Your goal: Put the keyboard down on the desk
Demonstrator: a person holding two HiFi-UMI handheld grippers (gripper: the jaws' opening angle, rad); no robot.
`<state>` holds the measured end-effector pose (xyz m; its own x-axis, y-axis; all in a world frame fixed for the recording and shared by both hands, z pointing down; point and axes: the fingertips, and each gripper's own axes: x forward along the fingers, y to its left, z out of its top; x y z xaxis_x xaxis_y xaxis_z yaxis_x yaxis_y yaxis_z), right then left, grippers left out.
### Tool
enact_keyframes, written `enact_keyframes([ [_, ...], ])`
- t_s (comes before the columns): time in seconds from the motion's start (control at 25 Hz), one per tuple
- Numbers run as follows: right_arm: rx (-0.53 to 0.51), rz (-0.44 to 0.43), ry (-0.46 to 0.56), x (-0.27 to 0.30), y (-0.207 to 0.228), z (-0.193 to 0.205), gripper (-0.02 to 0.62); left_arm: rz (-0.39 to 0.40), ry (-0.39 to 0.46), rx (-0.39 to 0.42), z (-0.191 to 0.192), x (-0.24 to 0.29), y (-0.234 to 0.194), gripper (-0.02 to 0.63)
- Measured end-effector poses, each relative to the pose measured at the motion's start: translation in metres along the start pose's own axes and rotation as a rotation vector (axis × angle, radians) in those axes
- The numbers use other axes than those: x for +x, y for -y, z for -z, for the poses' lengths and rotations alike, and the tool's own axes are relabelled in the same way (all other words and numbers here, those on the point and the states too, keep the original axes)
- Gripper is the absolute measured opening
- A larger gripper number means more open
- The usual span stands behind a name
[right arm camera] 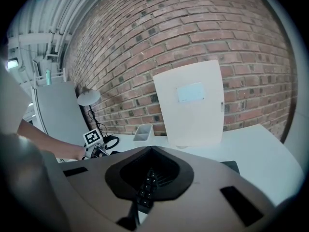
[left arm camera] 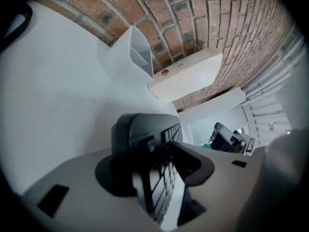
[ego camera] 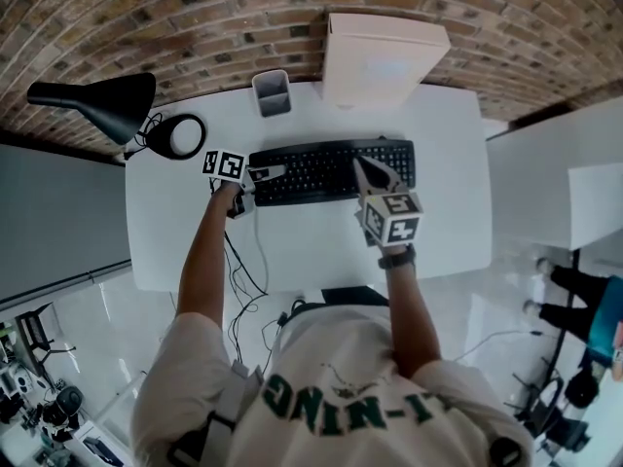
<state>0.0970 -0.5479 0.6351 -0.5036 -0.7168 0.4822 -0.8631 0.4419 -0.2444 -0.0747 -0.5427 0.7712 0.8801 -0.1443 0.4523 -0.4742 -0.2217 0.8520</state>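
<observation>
The black keyboard (ego camera: 326,168) lies lengthwise across the desk (ego camera: 311,246), its left end between apparently parted jaws of the left gripper (ego camera: 267,174) (the right gripper (ego camera: 366,170) pinches its right part).

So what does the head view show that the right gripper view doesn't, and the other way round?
Only the head view: the full length of the keyboard across the white desk, and the person's shirt. Only the right gripper view: the label on the white board and pipes overhead. Both: the pen holder, lamp, brick wall, the marker cube on the left gripper, and some keyboard keys.
</observation>
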Motion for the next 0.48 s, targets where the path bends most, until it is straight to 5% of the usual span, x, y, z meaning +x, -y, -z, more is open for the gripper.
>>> enact_keyframes([
  [0.2, 0.004, -0.006, -0.012, 0.007, 0.006, 0.002, 0.002, -0.139, 0.017, 0.038, -0.005, 0.002, -0.014, 0.263],
  [0.48, 0.019, -0.023, -0.011, 0.011, 0.0, -0.004, 0.002, -0.238, 0.03, 0.068, -0.006, 0.001, -0.016, 0.301],
])
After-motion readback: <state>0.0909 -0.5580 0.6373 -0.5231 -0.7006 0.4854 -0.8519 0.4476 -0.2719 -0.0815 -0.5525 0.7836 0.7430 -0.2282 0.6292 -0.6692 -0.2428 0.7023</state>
